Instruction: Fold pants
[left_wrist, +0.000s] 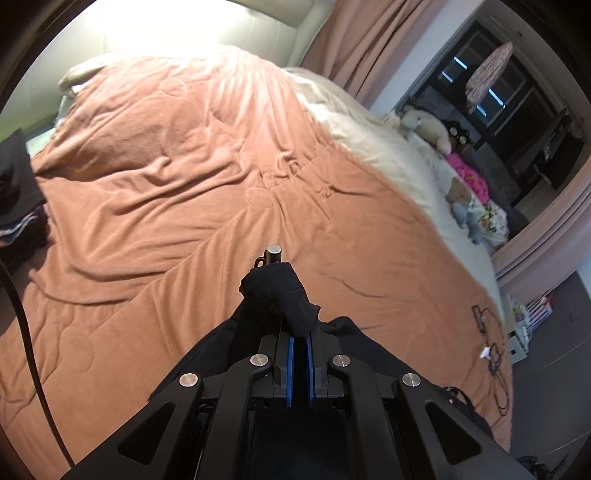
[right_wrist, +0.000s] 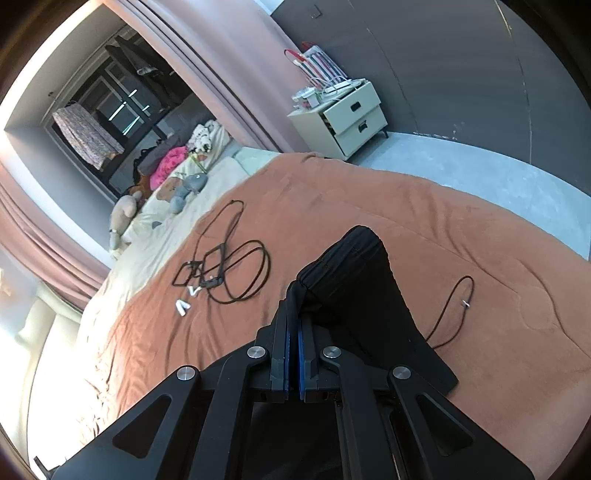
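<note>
The black pants (left_wrist: 275, 291) are bunched over my left gripper (left_wrist: 299, 334), which is shut on the fabric and holds it above the orange blanket (left_wrist: 166, 184). More of the cloth hangs down to either side of the fingers. In the right wrist view my right gripper (right_wrist: 294, 321) is shut on the ribbed waistband end of the same black pants (right_wrist: 354, 280), which trail over the blanket (right_wrist: 480, 240) to the right. A metal-tipped part of the gripper pokes out beyond the cloth in the left wrist view.
Black cables (right_wrist: 229, 266) and small white pieces (right_wrist: 183, 306) lie on the blanket to the left; another cable (right_wrist: 454, 306) lies to the right. Stuffed toys (right_wrist: 184, 188) line the cream sheet. A stack of dark clothes (left_wrist: 18, 199) sits at the left. A white nightstand (right_wrist: 343, 118) stands beyond the bed.
</note>
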